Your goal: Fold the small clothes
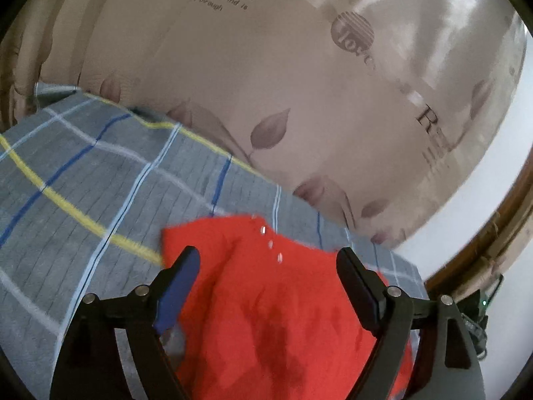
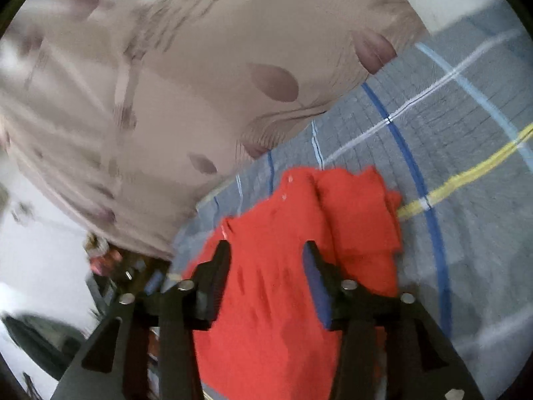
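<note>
Both views blurred, red garment (image 1: 266, 300) cropped.

We see a plain bright red cloth garment (image 1: 266, 300) with small white buttons (image 1: 271, 243) lower centre. Under it, a grey quilted bedcover (image 1: 83, 206) checked in white, pale blue, dark blue and yellow lines. Upper frame: a beige curtain (image 1: 299, 83) printed with mauve leaves and dark lettering.

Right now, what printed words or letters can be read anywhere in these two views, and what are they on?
"who has seen the wind?" and "But when the", "The wind is", "through": on the beige curtain, top, left wrist view.
A large "R": curtain, right side; the letters after it are blurred.
Round badge on the curtain: lettering unreadable.
Right wrist view: nothing readable.
Red garment: no text.
</note>
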`<state>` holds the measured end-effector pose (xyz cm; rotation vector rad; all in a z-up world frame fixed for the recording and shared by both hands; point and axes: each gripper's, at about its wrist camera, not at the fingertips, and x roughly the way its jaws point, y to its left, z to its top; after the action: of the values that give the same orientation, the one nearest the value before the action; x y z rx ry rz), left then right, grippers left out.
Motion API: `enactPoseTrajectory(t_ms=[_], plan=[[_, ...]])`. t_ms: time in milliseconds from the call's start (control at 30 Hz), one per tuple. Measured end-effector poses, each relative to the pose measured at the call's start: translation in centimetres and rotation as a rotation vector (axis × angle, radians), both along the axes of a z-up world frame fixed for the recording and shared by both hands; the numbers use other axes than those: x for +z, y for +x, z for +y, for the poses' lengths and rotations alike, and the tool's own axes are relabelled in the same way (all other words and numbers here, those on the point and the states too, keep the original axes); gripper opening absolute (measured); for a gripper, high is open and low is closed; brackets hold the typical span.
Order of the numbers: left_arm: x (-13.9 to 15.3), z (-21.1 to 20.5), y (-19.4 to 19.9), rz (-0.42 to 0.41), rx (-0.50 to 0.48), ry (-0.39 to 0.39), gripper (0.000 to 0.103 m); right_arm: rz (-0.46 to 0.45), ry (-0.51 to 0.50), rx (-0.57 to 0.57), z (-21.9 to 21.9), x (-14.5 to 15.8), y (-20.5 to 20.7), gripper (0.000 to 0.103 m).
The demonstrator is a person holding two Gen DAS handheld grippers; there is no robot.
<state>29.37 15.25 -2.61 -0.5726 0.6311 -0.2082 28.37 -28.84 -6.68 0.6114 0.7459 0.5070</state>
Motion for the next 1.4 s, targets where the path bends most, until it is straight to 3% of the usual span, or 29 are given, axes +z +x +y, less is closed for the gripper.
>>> enactPoseTrajectory(t_ms=[167, 367, 467, 600, 900, 933, 967, 1000, 1033, 1133, 1300, 1400], plan=[[-1.9, 1.8, -4.1, 0.065, -0.045, 0.039, 0.084, -0.039, -0.252, 0.009, 1.3, -0.7, -5.0, 0.053], [-3.1, 1.8, -6.4, 0.062, -0.114, 0.08, 0.084, -0.026, -0.272, -0.011, 0.9, -1.8, -6.0, 0.053], [-1.7, 0.6, -5.4, 0.009, -0.156, 0.119, 0.084, -0.061, -0.245, -0.016, 0.9, -0.6, -4.7, 0.053], [-1.2, -1.1, -2.0, 0.003, -0.206, 0.157, 0.084, -0.093, -0.224, -0.025, 1.0, 0.9, -1.8, 0.053], [-4.0, -2.9, 3.7, 0.152, -0.261, 0.18, 0.082, -0.032, -0.375, 0.011, 3.7, 0.3, 6.4, 0.053], [-4.2, -2.8, 3.8, 0.157, -0.26, 0.168, 0.073, -0.019, -0.402, 0.007, 4.0, -0.1, 6.9, 0.053], [-4.3, -2.7, 3.9, 0.154, -0.256, 0.157, 0.063, -0.005, -0.421, 0.008, 4.2, -0.5, 7.5, 0.042], [-4.5, -2.7, 4.0, 0.158, -0.247, 0.168, 0.034, 0.005, -0.42, 0.02, 4.4, -0.8, 7.8, 0.028], [-4.6, -2.8, 4.1, 0.166, -0.242, 0.192, 0.005, 0.01, -0.426, 0.025, 4.6, -1.0, 8.0, 0.008], [-4.9, -2.6, 4.0, 0.151, -0.213, 0.223, 0.004, -0.011, -0.43, 0.017, 5.0, -1.2, 7.7, 0.008], [-3.9, -1.2, 4.4, 0.115, -0.155, 0.167, 0.004, -0.072, -0.428, -0.034, 5.1, 0.3, 7.3, 0.007], [-4.1, -0.8, 5.1, 0.133, -0.124, 0.166, 0.004, -0.053, -0.443, -0.053, 4.9, 0.1, 8.1, 0.006]])
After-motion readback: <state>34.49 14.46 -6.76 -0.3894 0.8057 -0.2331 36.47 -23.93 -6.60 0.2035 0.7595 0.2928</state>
